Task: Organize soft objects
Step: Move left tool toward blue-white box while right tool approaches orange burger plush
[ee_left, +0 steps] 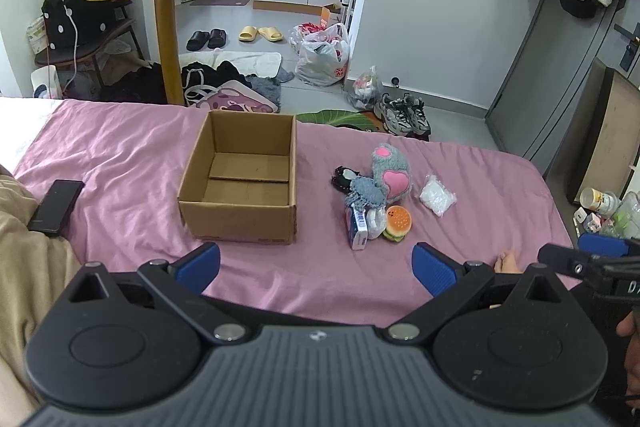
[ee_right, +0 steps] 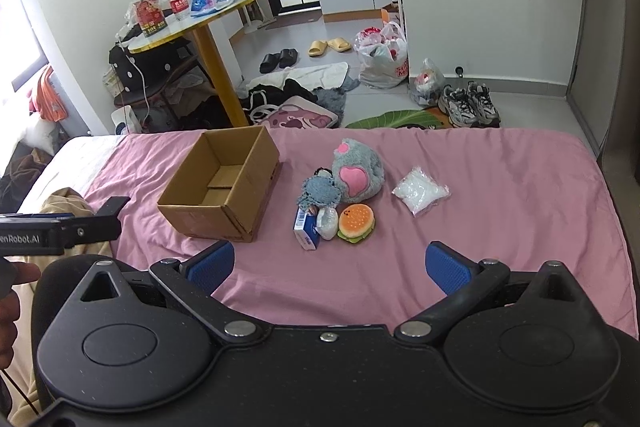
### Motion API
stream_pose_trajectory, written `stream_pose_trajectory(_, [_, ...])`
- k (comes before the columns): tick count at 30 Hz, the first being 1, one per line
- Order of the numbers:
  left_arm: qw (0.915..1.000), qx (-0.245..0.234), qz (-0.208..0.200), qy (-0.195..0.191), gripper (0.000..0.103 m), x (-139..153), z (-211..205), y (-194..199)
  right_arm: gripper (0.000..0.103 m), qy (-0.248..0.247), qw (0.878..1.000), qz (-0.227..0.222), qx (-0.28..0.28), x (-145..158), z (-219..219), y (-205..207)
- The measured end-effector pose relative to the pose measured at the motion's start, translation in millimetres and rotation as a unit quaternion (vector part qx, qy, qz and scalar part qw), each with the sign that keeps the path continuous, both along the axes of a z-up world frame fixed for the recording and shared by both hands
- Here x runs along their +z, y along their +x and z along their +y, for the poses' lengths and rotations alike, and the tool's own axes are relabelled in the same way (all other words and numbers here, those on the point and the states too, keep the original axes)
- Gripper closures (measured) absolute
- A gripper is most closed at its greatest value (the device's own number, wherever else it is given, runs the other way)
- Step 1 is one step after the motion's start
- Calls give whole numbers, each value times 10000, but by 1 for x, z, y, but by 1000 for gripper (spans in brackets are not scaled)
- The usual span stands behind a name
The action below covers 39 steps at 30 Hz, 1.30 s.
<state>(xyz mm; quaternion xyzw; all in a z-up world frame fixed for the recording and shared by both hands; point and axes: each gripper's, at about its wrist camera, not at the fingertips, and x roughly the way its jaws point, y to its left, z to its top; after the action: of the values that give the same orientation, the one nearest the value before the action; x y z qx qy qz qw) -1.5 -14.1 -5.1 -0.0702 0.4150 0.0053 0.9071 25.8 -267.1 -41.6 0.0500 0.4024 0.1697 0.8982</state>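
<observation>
Two hand-held grippers hover low over a bed with a pink sheet (ee_left: 120,155). The left gripper (ee_left: 316,267) has its blue-padded jaws spread wide, holding and touching nothing. The right gripper (ee_right: 330,263) is equally wide apart and empty. Ahead, an open cardboard box (ee_left: 244,183) sits on the sheet with nothing inside. Just to its right lies a cluster of soft items: a grey plush (ee_left: 390,167) with pink heart, a burger toy (ee_left: 397,223), a tissue pack (ee_left: 357,227), and, slightly apart, a white bag (ee_left: 437,197).
</observation>
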Motion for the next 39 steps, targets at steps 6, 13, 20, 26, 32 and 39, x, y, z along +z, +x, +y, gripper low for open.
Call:
stream_pose_trajectory(6, [10000,-19,79,-16,2,-12,-6,20,0,93,9997,183,-97,-15,-8,19])
stream_pose_trajectory(13, [9997,-31,214,-91,4,-29,-14,47,0,137,9990,413,-134,-37,-15,46])
stream_pose_trajectory(20, [9990,17,396,-228,4,-51,-19,78,2,237,9970,723,-175,-63,-23,72])
stream_pose_trajectory(26, [9972,83,655,-343,15,-70,-24,100,2,388,9948,915,-233,-83,-29,94])
stream_pose_trajectory(32, [9959,88,800,-418,24,-90,-31,120,5,543,9929,1050,-157,-99,-25,114])
stream_pose_trajectory(39, [9922,68,1066,-636,41,-117,-35,144,14,697,9888,1316,-95,-125,-18,135])
